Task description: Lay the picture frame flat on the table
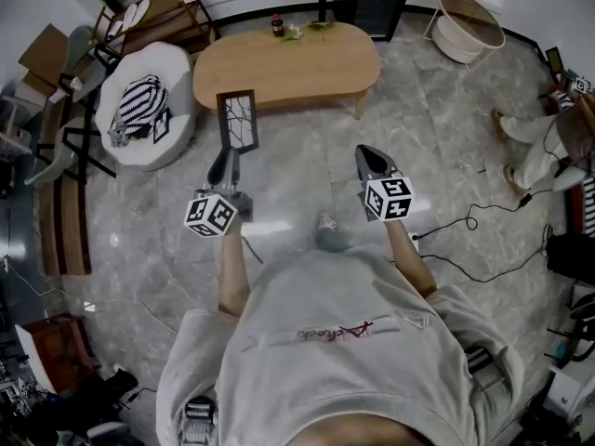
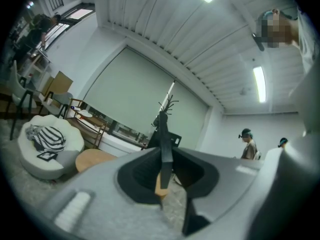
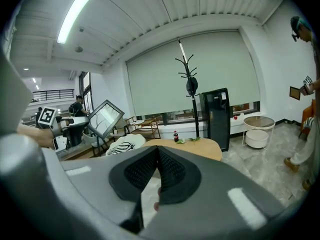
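Black picture frame (image 1: 238,121) stands upright, clamped in your left claw (image 1: 226,163), below the wooden counter (image 1: 279,63) at upper centre; your right claw (image 1: 369,156) is clenched on nothing.

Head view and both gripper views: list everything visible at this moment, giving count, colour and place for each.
table: one, light wood, oval, ahead
picture frame: one, dark border, branch print, held upright short of the table
bottle: one, dark, red cap, table's far edge
green sprigs: a few, beside the bottle
seat: one, white, round, left of the table
striped cushion: one, black-and-white, on the seat
side table: one, white, round, far right
cables: several, black, on the floor at right
other person: one, right edge, legs showing
left tongs: one, grey, shut on the picture frame's lower edge
right tongs: one, grey, shut, empty
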Demonstrator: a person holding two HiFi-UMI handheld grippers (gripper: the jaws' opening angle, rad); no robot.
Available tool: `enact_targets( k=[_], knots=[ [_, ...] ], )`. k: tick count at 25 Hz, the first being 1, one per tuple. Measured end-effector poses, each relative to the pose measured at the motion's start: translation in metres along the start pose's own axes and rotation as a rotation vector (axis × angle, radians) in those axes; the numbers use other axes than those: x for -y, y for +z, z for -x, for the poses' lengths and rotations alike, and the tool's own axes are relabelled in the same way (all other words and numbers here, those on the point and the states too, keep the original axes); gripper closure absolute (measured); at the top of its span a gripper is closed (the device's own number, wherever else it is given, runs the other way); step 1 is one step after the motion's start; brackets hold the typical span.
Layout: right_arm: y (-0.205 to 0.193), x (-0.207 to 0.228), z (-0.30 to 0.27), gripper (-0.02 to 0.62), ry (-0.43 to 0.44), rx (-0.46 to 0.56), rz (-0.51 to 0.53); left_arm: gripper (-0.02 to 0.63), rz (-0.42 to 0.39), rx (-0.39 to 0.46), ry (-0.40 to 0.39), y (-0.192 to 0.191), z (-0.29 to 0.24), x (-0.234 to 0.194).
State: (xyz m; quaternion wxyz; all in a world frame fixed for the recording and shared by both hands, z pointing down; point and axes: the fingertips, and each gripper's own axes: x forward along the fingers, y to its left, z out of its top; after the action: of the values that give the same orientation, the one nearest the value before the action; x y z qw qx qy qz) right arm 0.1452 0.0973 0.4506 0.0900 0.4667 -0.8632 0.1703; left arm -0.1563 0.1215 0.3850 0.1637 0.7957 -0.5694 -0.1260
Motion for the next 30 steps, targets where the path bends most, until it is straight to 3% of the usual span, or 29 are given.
enact_targets(
  k=[7, 11, 30],
  knots=[
    [0.036, 0.066, -0.06, 0.592, 0.034, 0.002, 0.016, 0.537, -0.008, 0.021, 0.015, 0.001, -0.09, 0.001],
    [0.044, 0.088, -0.083, 0.592, 0.048, 0.008, 0.022, 0.538, -0.018, 0.032, 0.021, -0.002, -0.116, 0.003],
    [0.033, 0.09, -0.104, 0.592, 0.095, -0.027, 0.006, 0.538, -0.005, 0.016, 0.07, -0.013, -0.116, -0.007]
  ],
)
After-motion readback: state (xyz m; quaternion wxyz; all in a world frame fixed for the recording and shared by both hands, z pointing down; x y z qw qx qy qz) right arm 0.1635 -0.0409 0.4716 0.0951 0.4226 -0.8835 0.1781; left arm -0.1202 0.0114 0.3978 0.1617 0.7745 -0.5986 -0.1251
